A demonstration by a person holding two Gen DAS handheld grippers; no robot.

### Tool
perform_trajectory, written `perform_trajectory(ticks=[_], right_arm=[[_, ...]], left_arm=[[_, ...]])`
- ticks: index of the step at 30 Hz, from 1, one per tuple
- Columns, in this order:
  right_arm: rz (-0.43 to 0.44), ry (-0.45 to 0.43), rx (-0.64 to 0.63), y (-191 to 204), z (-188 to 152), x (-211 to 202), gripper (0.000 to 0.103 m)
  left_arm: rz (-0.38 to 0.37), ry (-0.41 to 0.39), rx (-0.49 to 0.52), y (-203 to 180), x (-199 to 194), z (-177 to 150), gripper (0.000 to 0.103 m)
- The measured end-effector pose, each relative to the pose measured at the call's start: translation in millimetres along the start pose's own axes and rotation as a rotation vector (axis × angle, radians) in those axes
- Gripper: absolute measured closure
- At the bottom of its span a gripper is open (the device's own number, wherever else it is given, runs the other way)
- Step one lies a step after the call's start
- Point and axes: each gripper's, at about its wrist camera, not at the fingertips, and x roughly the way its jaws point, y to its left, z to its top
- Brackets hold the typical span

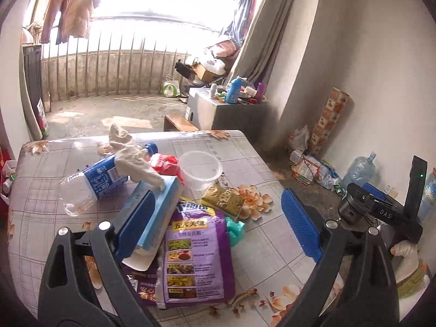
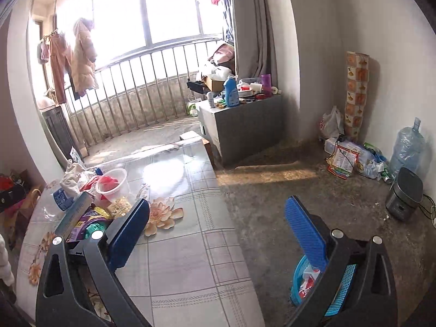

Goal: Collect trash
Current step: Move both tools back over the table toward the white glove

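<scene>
Floral-clothed table [image 1: 245,147] strewn with trash, blue basket [image 2: 338,297] seemingly floor-level, both grippers' fingers released.

The bench [image 2: 174,245] wears a glossy printed covering that throws back a bright patch of window light. On it lie a clear plastic bottle [image 1: 90,188] with a shiny blue label, a crumpled matt cloth [image 1: 133,155], a translucent plastic cup [image 1: 200,169], a pale blue cardboard box [image 1: 163,207], a glossy purple plastic bag [image 1: 199,256] and a gold foil packet [image 1: 223,200]. The floor [image 2: 313,204] is rough, dull concrete. Beside the bench stands a blue plastic mesh basket [image 2: 340,294]. The balcony railing [image 2: 136,87] is smooth, shiny metal. Each claw, left claw [image 1: 215,226] and right claw [image 2: 218,237], has matt black plastic arms and ribbed blue pads [image 1: 299,226].
</scene>
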Motion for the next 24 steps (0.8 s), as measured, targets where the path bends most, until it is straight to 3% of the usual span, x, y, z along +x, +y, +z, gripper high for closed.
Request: perform_trajectory(ticks=[3, 9, 15, 20, 24], right_arm=[[0.115, 0.063, -0.002, 30.7, 4.0, 21.5, 0.006], [0.263, 0.187, -0.053, 70.0, 12.7, 69.3, 0.006], [0.303, 0.264, -0.105, 85.1, 18.8, 107.8, 0.006], [0.381, 0.281, -0.017, 87.8, 34.9, 124.0, 0.006], [0.383, 0.313, 0.044, 92.2, 44.7, 149.4, 0.01]], left_arm=[[0.038, 0.011, -0.027, 33.0, -5.4, -6.6, 0.014], [0.02, 0.034, -0.111, 72.8, 2.8, -18.8, 0.014], [-0.035, 0.012, -0.154, 77.9, 19.0, -8.5, 0.019], [-0.072, -0.021, -0.235, 91.4, 42.9, 19.0, 0.027], [-0.02, 0.032, -0.308, 107.5, 79.8, 36.4, 0.039]])
